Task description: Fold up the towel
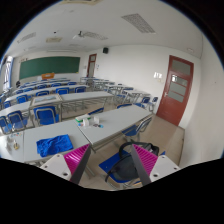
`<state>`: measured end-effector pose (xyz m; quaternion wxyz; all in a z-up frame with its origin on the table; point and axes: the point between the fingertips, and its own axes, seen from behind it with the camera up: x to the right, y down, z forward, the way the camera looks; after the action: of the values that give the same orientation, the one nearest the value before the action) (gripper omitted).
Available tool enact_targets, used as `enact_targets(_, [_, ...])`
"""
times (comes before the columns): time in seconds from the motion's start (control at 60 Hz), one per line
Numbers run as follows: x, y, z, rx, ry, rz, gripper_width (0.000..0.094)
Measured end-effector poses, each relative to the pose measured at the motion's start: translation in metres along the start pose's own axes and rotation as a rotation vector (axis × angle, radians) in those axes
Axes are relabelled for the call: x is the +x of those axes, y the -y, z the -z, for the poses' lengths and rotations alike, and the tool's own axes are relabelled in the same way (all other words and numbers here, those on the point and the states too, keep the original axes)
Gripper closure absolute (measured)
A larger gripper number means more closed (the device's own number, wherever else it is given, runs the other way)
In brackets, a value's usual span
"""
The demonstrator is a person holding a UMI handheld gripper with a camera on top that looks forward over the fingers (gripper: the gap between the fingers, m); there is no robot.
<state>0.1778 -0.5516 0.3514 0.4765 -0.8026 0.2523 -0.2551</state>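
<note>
Overlooking classroom desks [110, 122], tongs [112, 158] open

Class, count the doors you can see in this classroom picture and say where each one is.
2. One red-brown door with a window stands in the wall beyond the desk rows, nearer the gripper. A second door is at the far end, beside the green chalkboard. Others may be hidden.

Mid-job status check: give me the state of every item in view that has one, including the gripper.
gripper: open, holding nothing, raised above the desks
blue towel: lying crumpled on the near desk, not yet folded
door: closed
blue chair: standing between the fingers, beyond them
chalkboard: looks blank
</note>
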Motion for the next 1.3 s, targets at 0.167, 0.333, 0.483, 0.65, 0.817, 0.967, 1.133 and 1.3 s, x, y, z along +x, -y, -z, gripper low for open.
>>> enact_targets(0.167, [-0.002, -0.033, -0.006, -0.056, -0.014, 0.004, 0.0088])
enact_targets(0.333, [-0.05, -0.096, -0.016, -0.119, 0.046, 0.052, 0.0082])
enact_targets(0.483, [-0.171, -0.146, -0.015, -0.175, 0.233, 0.101, 0.0081])
enact_targets(0.65, [-0.331, -0.164, -0.032, -0.169, 0.468, 0.135, 0.0085])
enact_targets(0.817, [-0.449, -0.152, -0.081, -0.139, 0.583, 0.166, 0.0086])
enact_targets(0.967, [-0.515, -0.147, -0.155, -0.127, 0.599, 0.232, 0.0091])
enact_targets(1.133, [-0.547, -0.164, -0.229, -0.187, 0.594, 0.282, 0.009])
enact_targets(1.3, [-0.563, -0.179, -0.264, -0.213, 0.633, 0.31, 0.0178])
